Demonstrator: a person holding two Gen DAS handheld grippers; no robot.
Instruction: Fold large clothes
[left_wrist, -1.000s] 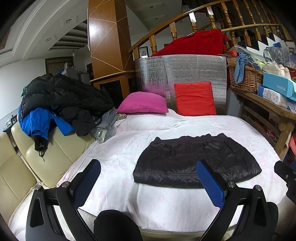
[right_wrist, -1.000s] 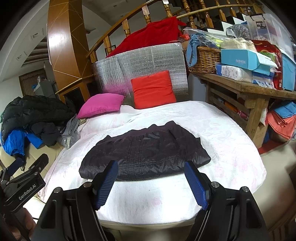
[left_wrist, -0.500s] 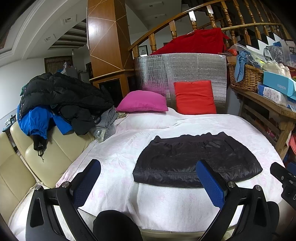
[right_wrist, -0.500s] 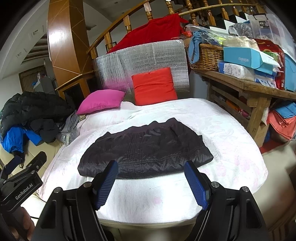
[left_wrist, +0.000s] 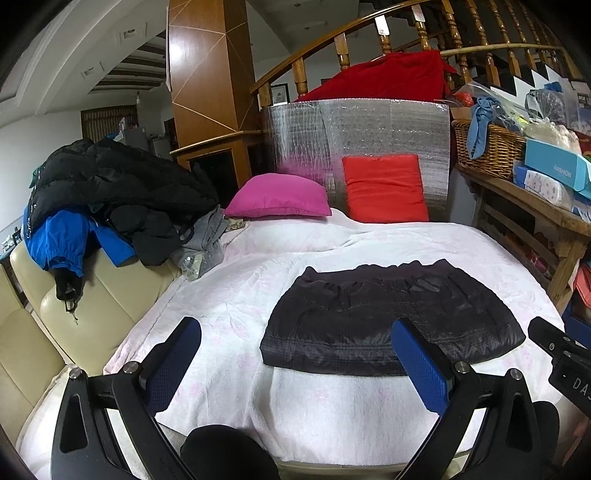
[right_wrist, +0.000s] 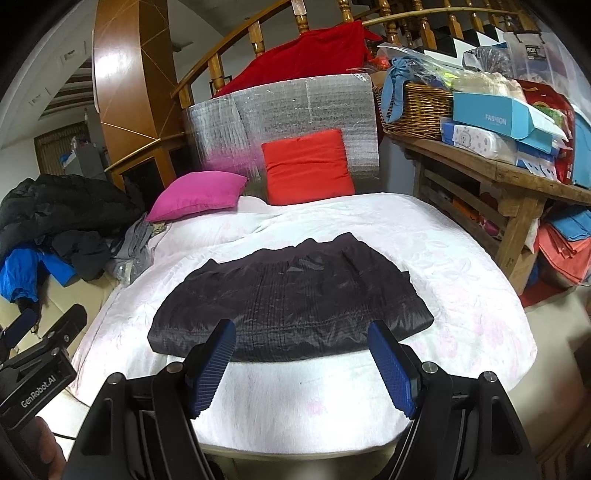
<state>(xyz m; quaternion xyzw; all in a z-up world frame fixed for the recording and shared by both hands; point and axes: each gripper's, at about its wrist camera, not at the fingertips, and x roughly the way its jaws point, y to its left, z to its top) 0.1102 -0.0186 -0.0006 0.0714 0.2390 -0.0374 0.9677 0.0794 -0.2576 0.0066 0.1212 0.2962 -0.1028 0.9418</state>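
A dark quilted garment (left_wrist: 388, 317) lies folded flat as a wide rectangle on the white bedspread (left_wrist: 240, 295); it also shows in the right wrist view (right_wrist: 291, 299). My left gripper (left_wrist: 295, 363) is open and empty, held back over the near edge of the bed, left of the garment's middle. My right gripper (right_wrist: 301, 363) is open and empty, just short of the garment's near edge. Neither touches the cloth.
A pile of black and blue jackets (left_wrist: 103, 199) sits on the cream sofa (left_wrist: 74, 325) at left. A pink pillow (left_wrist: 277, 195) and a red pillow (left_wrist: 384, 188) lean at the bed's far end. A cluttered wooden shelf (right_wrist: 498, 162) stands at right.
Both grippers have drifted slightly back and up from the bed; the garment has not moved and the jaws stay open.
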